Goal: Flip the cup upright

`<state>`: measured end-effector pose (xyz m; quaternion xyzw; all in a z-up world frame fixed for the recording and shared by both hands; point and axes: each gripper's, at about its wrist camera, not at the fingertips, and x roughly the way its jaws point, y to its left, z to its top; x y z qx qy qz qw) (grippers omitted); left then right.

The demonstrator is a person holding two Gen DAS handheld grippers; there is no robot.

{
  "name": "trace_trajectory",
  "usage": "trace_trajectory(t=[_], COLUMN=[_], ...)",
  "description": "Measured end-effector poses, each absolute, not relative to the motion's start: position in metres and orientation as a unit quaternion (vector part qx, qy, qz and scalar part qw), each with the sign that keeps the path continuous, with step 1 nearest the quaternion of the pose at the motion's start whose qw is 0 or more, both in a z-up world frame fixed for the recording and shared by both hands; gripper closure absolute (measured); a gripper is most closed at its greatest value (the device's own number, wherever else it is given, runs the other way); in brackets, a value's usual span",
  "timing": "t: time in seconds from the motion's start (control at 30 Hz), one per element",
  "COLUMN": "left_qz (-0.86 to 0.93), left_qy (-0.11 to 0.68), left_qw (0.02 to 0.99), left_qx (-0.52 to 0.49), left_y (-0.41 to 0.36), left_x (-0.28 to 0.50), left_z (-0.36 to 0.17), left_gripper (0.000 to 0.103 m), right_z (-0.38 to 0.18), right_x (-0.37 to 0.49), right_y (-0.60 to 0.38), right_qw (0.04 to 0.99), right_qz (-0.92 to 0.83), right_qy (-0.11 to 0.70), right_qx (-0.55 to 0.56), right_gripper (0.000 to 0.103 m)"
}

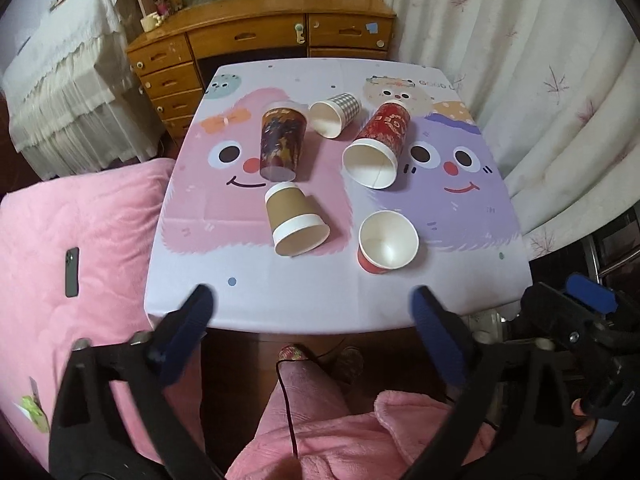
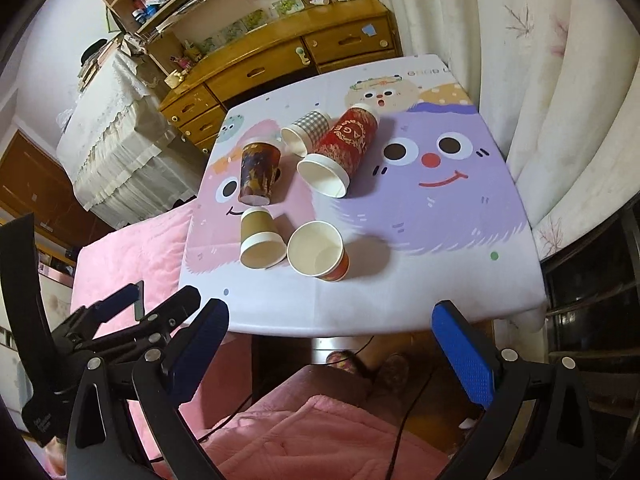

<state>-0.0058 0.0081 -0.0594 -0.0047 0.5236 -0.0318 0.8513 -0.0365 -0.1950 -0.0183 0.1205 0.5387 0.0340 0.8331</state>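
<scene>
Several paper cups lie on the cartoon tablecloth [image 1: 248, 296] [image 2: 400, 304]. A brown cup [image 1: 294, 218] [image 2: 258, 238], a tall red patterned cup [image 1: 380, 142] [image 2: 340, 150], a checked cup [image 1: 336, 112] [image 2: 306, 130] and a dark patterned cup [image 1: 281, 142] [image 2: 259, 172] lie on their sides. A short red cup [image 1: 386, 242] [image 2: 318, 250] stands nearly upright, mouth up. My left gripper [image 1: 312, 304] is open and empty, held before the table's near edge. My right gripper [image 2: 332, 324] is open and empty, also at the near edge.
A pink quilted bed [image 1: 60, 220] with a phone [image 1: 72, 272] on it lies left of the table. A wooden desk with drawers [image 1: 260, 36] stands behind it, a curtain [image 1: 540, 80] to the right. The person's pink-clad legs [image 1: 320, 420] are below.
</scene>
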Motion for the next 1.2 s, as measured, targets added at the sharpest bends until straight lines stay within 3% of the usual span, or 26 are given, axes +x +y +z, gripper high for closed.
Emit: trace_trajectory(t=[1.2], left_qz=[-0.022], left_qy=[0.489], left_qw=[0.872], left_qx=[-0.019], left_y=[-0.024], left_x=[0.004], left_z=[-0.038], left_gripper=[0.001], right_z=[-0.004], right_x=[-0.028], right_y=[-0.218], right_qw=[0.847], right_qz=[0.051], right_qy=[0.518], right_qx=[0.107], right_gripper=[0.0])
